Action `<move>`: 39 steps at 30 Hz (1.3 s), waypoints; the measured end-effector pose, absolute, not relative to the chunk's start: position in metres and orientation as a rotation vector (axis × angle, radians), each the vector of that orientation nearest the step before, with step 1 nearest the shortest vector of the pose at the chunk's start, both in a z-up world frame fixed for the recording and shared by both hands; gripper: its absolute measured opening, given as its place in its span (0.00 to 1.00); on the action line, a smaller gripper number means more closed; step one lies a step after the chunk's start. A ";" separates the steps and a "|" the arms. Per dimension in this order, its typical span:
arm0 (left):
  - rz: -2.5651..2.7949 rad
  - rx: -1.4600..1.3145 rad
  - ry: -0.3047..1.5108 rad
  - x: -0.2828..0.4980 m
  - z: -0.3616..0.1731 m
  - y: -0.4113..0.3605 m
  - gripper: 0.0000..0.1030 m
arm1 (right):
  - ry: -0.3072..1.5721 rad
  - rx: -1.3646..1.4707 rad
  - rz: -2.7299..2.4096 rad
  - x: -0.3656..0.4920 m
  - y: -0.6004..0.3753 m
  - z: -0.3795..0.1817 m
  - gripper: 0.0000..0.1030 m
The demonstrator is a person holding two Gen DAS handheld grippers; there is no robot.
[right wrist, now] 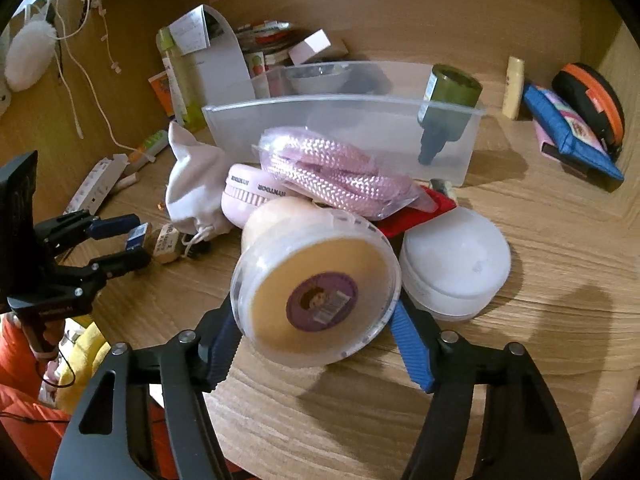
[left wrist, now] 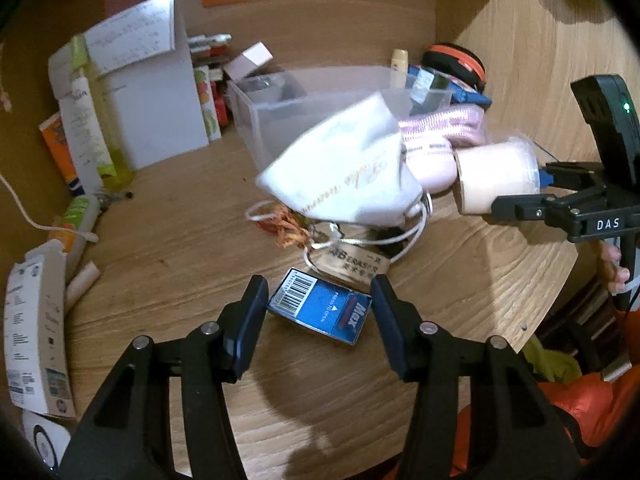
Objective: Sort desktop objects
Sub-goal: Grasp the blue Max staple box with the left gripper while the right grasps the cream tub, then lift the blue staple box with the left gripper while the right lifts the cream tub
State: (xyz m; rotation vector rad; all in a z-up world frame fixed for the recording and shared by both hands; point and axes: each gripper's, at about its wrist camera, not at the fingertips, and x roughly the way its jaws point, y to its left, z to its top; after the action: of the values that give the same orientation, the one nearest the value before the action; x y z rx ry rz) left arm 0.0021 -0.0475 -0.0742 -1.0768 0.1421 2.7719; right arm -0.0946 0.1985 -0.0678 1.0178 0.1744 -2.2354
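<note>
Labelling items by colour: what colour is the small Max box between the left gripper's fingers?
Blue, with a red logo patch; the Max box shows best in the left wrist view.

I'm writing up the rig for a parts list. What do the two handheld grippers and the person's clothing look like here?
Both grippers are black plastic with silver pivot pins and ribbed blue pads on the fingers. The right gripper carries white "DAS" lettering and a tall black module with a green light. The left gripper has small white print on its body and a thin black cable below. The person wears an orange sleeve.

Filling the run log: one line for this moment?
left gripper: shut on blue Max box | right gripper: shut on round tub | clear bin: behind
</note>
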 end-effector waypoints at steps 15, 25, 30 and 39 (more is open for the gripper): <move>2.854 -0.988 0.093 0.007 -0.057 -0.058 0.51 | 0.194 0.941 -2.275 -0.081 0.206 -0.046 0.58; 2.891 -0.892 0.056 0.004 -0.038 -0.056 0.51 | 0.196 0.930 -2.288 -0.080 0.207 -0.042 0.57; 2.902 -0.848 0.027 -0.003 -0.027 -0.056 0.51 | 0.208 0.890 -2.309 -0.077 0.210 -0.030 0.55; 2.900 -0.796 -0.016 -0.009 -0.014 -0.053 0.51 | 0.229 0.897 -2.305 -0.079 0.215 -0.029 0.53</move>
State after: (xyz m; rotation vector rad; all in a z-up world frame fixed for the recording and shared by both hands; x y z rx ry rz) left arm -0.0091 -0.0531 -0.0137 -0.7960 -0.0165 2.8996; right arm -0.0788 0.2149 -0.0291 0.8973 0.2293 -2.3047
